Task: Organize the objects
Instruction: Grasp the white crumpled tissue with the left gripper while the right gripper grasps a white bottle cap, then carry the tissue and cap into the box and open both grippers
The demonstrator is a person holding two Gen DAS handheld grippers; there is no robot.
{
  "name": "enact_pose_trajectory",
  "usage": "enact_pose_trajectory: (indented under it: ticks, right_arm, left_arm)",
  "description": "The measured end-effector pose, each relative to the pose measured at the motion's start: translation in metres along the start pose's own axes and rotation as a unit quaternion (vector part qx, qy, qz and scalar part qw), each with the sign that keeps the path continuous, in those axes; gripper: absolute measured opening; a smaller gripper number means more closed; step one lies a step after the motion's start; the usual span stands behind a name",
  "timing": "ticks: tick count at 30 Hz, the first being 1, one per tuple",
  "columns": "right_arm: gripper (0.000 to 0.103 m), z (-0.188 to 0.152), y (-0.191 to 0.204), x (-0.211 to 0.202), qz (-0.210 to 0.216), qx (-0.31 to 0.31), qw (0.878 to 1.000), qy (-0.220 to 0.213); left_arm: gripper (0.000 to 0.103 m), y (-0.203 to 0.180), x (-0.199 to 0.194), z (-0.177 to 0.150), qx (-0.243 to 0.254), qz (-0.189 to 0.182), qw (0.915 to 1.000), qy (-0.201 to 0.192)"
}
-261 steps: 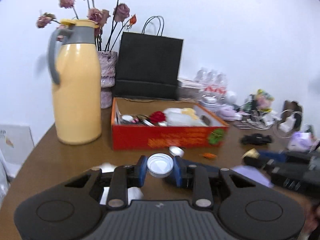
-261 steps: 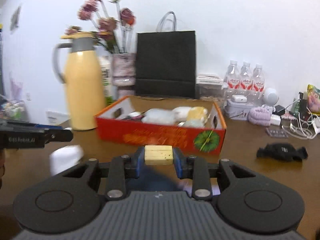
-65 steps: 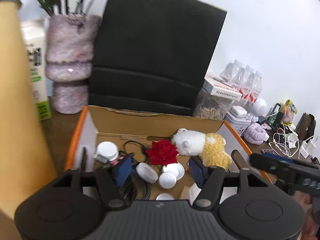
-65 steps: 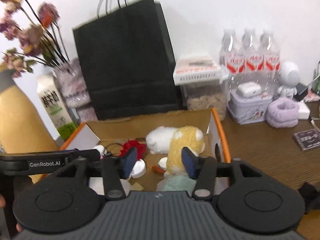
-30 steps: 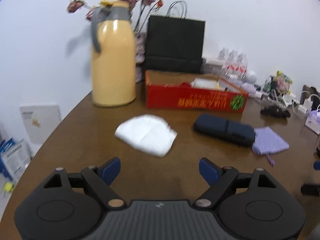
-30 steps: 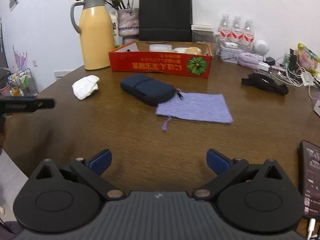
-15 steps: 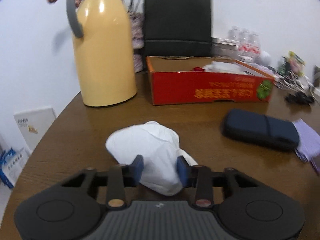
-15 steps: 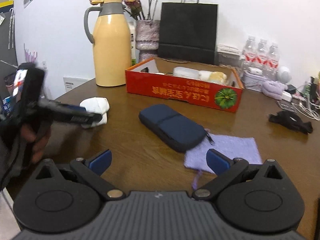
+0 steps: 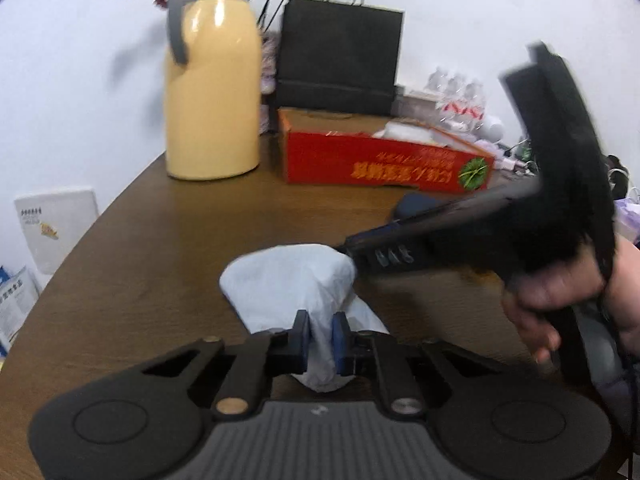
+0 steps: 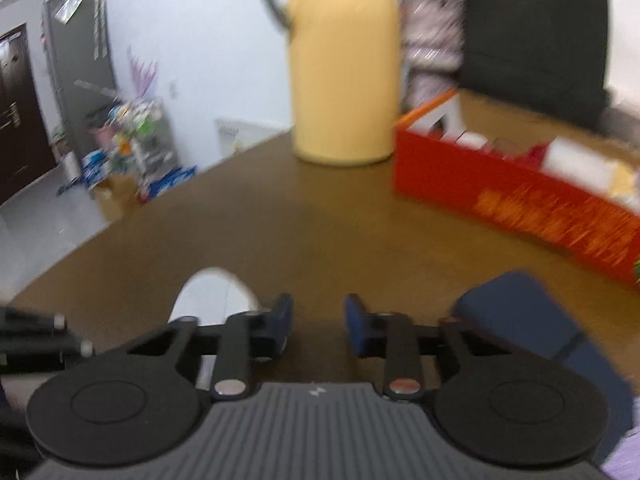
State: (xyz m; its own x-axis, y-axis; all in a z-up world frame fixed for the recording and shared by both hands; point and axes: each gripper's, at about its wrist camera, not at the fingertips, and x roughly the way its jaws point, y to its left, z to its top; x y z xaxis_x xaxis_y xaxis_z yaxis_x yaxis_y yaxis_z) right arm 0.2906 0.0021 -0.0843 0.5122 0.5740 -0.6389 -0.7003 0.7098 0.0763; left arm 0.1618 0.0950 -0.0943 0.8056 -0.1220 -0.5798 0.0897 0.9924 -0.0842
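The left gripper (image 9: 319, 338) has its jaws clamped on a fold of the white crumpled bundle (image 9: 296, 284), which bulges ahead of the fingertips and rests on the brown table (image 9: 168, 248). The right gripper (image 10: 316, 322) has its jaws apart with nothing between them; the same white bundle (image 10: 212, 296) shows just left of its left fingertip, and a dark blue case (image 10: 532, 320) lies just right of its right fingertip. In the left wrist view the right gripper's fingers reach in from the right and touch the far right side of the bundle. Judged step: securing the bundle for transfer into the red box (image 9: 384, 164), which stands well ahead of the left jaws and slightly right. The next move appears to call for a lift clear of the table, then carriage forward over the near wall of the box; the soft material may slip or unfold, so the pinch should be kept firm. The box is open-topped and holds pale, soft-looking items, too blurred to identify. A yellow thermos jug (image 9: 212, 80) stands ahead and left of the jaws, beside the box.
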Motion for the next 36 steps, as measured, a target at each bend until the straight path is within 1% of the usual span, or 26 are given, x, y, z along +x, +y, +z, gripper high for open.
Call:
enact_pose_trajectory:
  ticks: [2, 4, 5, 7, 8, 9, 11, 13, 15, 19, 20, 21, 22, 23, 24, 25, 26, 27, 29, 31, 33, 35, 36]
  right_arm:
    - [0.024, -0.008, 0.012, -0.004, -0.030, -0.032, 0.999, -0.005]
    - [0.023, -0.013, 0.016, -0.009, -0.043, -0.032, 0.999, -0.005]
    - [0.020, -0.018, 0.015, -0.015, -0.054, -0.030, 0.998, -0.004]
    - [0.019, -0.029, 0.013, -0.029, -0.087, -0.032, 0.996, -0.004]
    - [0.019, -0.035, 0.009, -0.037, -0.098, -0.024, 0.995, -0.003]
    - [0.019, -0.038, 0.004, -0.044, -0.099, -0.007, 0.995, 0.000]
    - [0.019, -0.045, -0.005, -0.057, -0.085, 0.025, 0.996, -0.002]
    - [0.019, -0.046, -0.006, -0.069, -0.066, 0.037, 0.997, -0.019]
    - [0.021, -0.041, 0.000, -0.073, -0.049, 0.037, 0.997, -0.036]
    - [0.024, -0.024, 0.011, -0.065, -0.023, 0.015, 0.998, -0.048]
    - [0.027, -0.020, 0.013, -0.061, -0.012, 0.012, 0.999, -0.046]
    - [0.036, -0.015, 0.015, -0.054, 0.008, 0.009, 0.999, -0.037]
    - [0.040, -0.011, 0.018, -0.047, 0.023, 0.006, 0.999, -0.029]
    - [0.042, -0.007, 0.023, -0.038, 0.028, 0.002, 0.999, -0.020]
    - [0.040, -0.005, 0.026, -0.028, 0.025, -0.005, 1.000, -0.005]
    - [0.037, -0.004, 0.030, -0.018, 0.015, -0.014, 1.000, 0.013]
    - [0.029, -0.004, 0.033, -0.012, 0.006, -0.019, 1.000, 0.014]
    - [0.029, -0.005, 0.036, -0.011, 0.001, -0.018, 1.000, 0.009]
    - [0.029, -0.008, 0.035, -0.017, 0.003, -0.001, 1.000, 0.005]
    - [0.029, -0.012, 0.031, -0.031, -0.005, 0.006, 1.000, -0.008]
    - [0.029, -0.020, 0.023, -0.058, -0.037, 0.000, 0.999, -0.031]
    - [0.029, -0.034, 0.008, -0.087, -0.056, 0.019, 0.997, -0.050]
    - [0.029, -0.042, -0.001, -0.099, -0.062, 0.037, 0.996, -0.054]
  left_arm:
    - [0.010, 0.002, -0.001, 0.000, 0.001, -0.004, 1.0000, -0.003]
    - [0.010, 0.003, -0.004, 0.002, 0.001, 0.002, 1.0000, -0.004]
    - [0.010, 0.004, -0.006, 0.004, -0.001, 0.004, 1.0000, -0.006]
    - [0.010, 0.006, -0.013, 0.003, 0.002, 0.001, 0.9999, -0.012]
    - [0.010, 0.004, -0.014, 0.002, 0.007, -0.003, 0.9999, -0.012]
    - [0.010, 0.002, -0.015, -0.001, 0.011, -0.007, 0.9999, -0.008]
    - [0.010, -0.007, -0.016, -0.006, 0.021, -0.019, 0.9996, 0.003]
    - [0.010, -0.020, -0.023, -0.012, 0.030, -0.044, 0.9986, 0.004]
    - [0.010, -0.029, -0.031, -0.015, 0.030, -0.065, 0.9974, 0.000]
    - [0.010, -0.036, -0.045, -0.019, 0.037, -0.069, 0.9969, -0.005]
    - [0.013, -0.038, -0.046, -0.021, 0.044, -0.072, 0.9964, -0.001]
    - [0.024, -0.040, -0.046, -0.024, 0.056, -0.073, 0.9958, 0.005]
    - [0.028, -0.044, -0.044, -0.027, 0.069, -0.065, 0.9954, 0.008]
    - [0.031, -0.049, -0.042, -0.030, 0.077, -0.053, 0.9956, 0.009]
    - [0.032, -0.051, -0.043, -0.032, 0.081, -0.044, 0.9957, 0.006]
    - [0.035, -0.052, -0.042, -0.033, 0.079, -0.041, 0.9960, 0.005]
    - [0.044, -0.052, -0.042, -0.032, 0.073, -0.043, 0.9964, 0.007]
    - [0.051, -0.051, -0.042, -0.032, 0.068, -0.044, 0.9967, 0.006]
    - [0.057, -0.049, -0.042, -0.030, 0.059, -0.032, 0.9978, 0.003]
    - [0.063, -0.045, -0.041, -0.026, 0.038, -0.010, 0.9992, -0.004]
    - [0.080, -0.036, -0.040, -0.022, -0.011, 0.012, 0.9998, -0.015]
    - [0.086, -0.027, -0.030, -0.016, -0.061, 0.020, 0.9978, -0.016]
    - [0.086, -0.027, -0.024, -0.014, -0.071, 0.025, 0.9971, -0.009]
